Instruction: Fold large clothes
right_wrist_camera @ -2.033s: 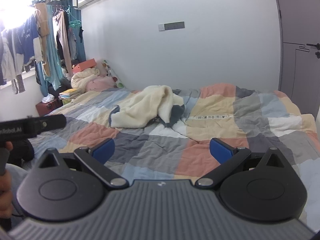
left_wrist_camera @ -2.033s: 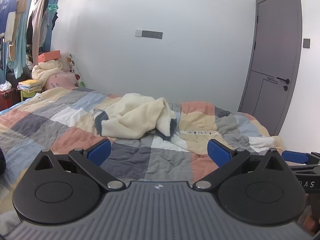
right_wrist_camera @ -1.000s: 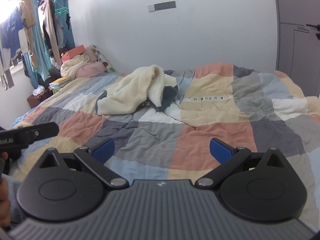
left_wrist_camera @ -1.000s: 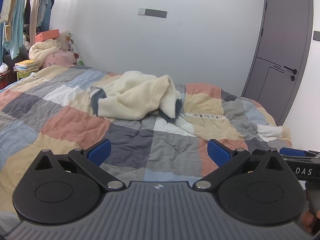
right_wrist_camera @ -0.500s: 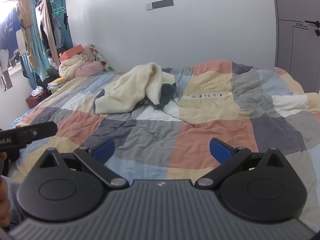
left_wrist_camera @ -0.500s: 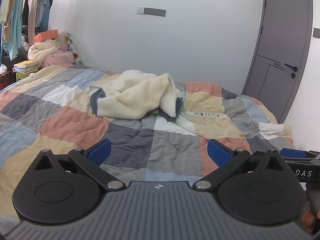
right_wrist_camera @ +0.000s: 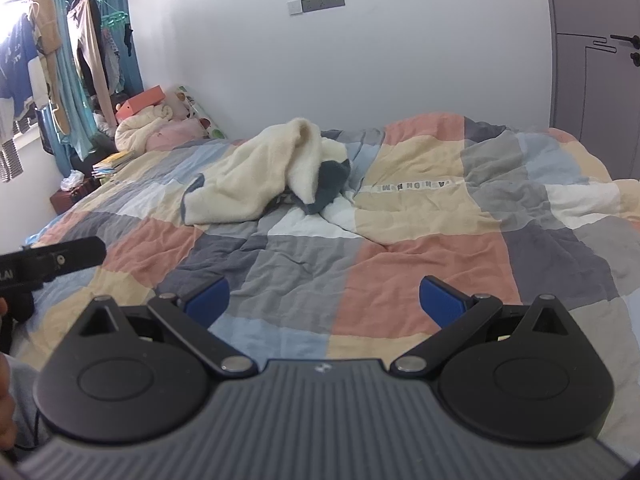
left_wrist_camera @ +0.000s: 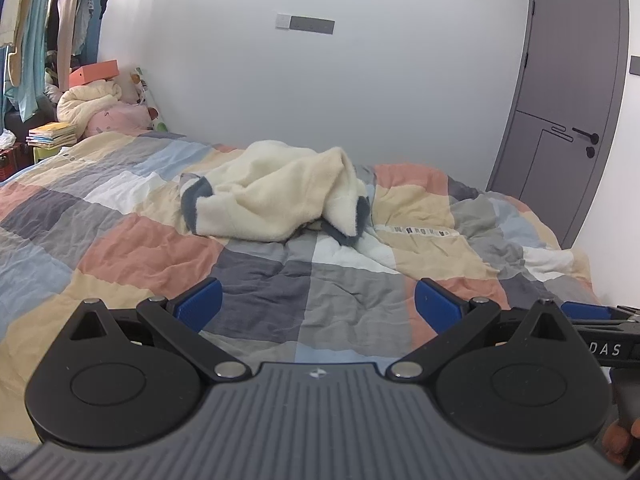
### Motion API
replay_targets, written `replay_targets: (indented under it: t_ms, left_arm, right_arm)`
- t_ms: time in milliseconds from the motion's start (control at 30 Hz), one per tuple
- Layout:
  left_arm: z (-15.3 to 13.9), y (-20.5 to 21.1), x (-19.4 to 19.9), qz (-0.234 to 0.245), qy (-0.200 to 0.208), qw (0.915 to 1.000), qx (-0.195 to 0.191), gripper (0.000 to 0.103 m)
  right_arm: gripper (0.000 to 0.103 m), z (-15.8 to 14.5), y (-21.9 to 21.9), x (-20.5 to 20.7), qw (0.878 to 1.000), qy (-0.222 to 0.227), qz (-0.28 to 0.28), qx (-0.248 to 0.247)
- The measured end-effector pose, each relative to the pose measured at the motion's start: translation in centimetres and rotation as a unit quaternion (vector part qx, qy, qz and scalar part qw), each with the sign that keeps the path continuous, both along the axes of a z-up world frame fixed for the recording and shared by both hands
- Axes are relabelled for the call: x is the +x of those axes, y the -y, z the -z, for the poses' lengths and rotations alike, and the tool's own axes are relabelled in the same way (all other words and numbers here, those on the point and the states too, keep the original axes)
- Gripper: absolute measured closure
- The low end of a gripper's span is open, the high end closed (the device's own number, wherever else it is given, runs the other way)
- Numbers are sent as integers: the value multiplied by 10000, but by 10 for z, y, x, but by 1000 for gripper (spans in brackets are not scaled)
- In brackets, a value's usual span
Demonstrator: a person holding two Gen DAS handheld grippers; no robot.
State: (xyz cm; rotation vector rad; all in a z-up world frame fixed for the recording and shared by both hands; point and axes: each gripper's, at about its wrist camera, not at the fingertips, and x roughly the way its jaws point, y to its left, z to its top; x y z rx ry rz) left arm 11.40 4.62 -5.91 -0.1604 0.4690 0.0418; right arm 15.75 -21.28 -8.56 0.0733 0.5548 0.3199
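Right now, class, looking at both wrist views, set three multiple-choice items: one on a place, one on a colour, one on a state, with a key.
1. Where does the cream fleece garment lie?
A. on the patchwork quilt
B. on the floor
C. on the clothes rack

2. What colour are the gripper fingers?
A. red
B. blue
C. green

3. How is the right gripper?
A. shut on the garment
B. shut, empty
C. open, empty

Key: 1 A, it lies crumpled mid-quilt; 2 B, blue pads show; 3 C, fingers are spread with only quilt between them.

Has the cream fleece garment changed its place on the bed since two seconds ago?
No. The cream fleece garment lies crumpled on the same patches of the checked quilt; only the cameras shifted.
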Motion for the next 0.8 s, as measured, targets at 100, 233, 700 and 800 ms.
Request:
replay_targets:
  t_ms: [100,233,700,800]
  left_arm:
    - [7,-4,14,56,15,9999,82,0]
    - [19,-15,39,53,-13,10000,73,0]
    - [58,-58,145,79,-453,9989,-7,0]
    - [61,-69,166,36,-490,9988,-72,0]
  right_arm:
    - [0,7,-3,11,9999,-9,108,-80]
    - [0,15,-9,31,9999,-77,-69,-72]
    - [0,22,-31,108,9995,29,90,-314]
    - [0,25,-39,125,9992,1,21,-405]
